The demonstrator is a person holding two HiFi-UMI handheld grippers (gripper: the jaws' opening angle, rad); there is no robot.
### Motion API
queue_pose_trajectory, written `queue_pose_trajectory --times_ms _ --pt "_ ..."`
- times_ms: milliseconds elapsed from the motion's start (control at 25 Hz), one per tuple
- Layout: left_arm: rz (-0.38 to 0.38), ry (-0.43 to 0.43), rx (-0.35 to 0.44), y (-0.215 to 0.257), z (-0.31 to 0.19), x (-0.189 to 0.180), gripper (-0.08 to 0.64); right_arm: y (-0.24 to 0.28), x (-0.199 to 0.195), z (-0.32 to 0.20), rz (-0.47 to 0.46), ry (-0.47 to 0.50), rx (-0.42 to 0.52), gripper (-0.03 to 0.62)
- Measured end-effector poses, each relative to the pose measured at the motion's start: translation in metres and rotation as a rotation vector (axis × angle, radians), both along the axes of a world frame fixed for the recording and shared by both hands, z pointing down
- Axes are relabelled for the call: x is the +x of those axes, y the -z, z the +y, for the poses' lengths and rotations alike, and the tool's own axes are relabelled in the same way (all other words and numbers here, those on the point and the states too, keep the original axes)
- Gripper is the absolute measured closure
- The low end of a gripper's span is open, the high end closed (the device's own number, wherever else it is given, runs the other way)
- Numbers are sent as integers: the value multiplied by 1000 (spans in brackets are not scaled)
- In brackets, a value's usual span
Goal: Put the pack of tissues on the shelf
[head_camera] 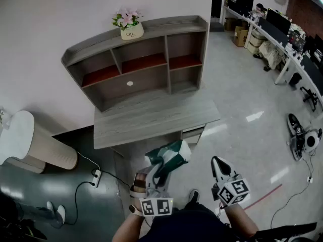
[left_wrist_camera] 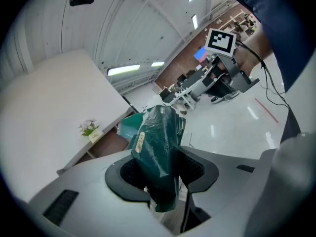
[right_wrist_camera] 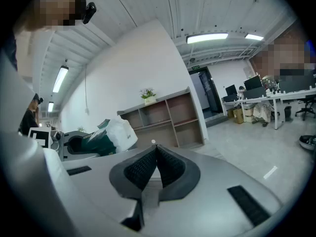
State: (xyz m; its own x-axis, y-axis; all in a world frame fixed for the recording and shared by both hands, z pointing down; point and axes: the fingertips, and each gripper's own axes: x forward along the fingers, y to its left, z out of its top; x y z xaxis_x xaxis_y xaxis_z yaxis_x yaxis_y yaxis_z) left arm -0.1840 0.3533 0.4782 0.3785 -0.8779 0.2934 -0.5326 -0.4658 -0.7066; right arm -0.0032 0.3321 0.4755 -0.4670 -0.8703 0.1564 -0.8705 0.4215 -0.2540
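Head view: left gripper (head_camera: 155, 181) sits lower centre of frame, jaws clamped on the pack of tissues (head_camera: 169, 158), dark green wrapper w/ a white end. The pack is held up in the air just below the near edge of the grey counter (head_camera: 151, 117) in frame. It looks clear of that edge, tho the steep angle makes it hard to be sure. At the counter's back, upper centre, stands the shelf (head_camera: 144, 59) w/ a flower pot (head_camera: 130, 28) on top. Left gripper view: pads (left_wrist_camera: 126, 174) press the pack's lower part from both sides, jaws approx half apart. Lower right, the right gripper (head_camera: 218, 165) is well apart from the pack. Its own view shows its jaws closed together, nothing btwn them.
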Motion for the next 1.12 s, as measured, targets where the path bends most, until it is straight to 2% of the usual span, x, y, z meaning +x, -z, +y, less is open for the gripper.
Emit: queue_pose_trajectory --times_ms 480,640,1120 --pt "-6 -43 3 3 -6 19 393 5 19 4 -13 -43 21 581" --pt "-8 -43 12 7 -16 31 393 8 30 -5 -49 -39 35 581" --pt "-41 -33 65 25 -39 102 391 28 112 -28 -75 -60 111 581"
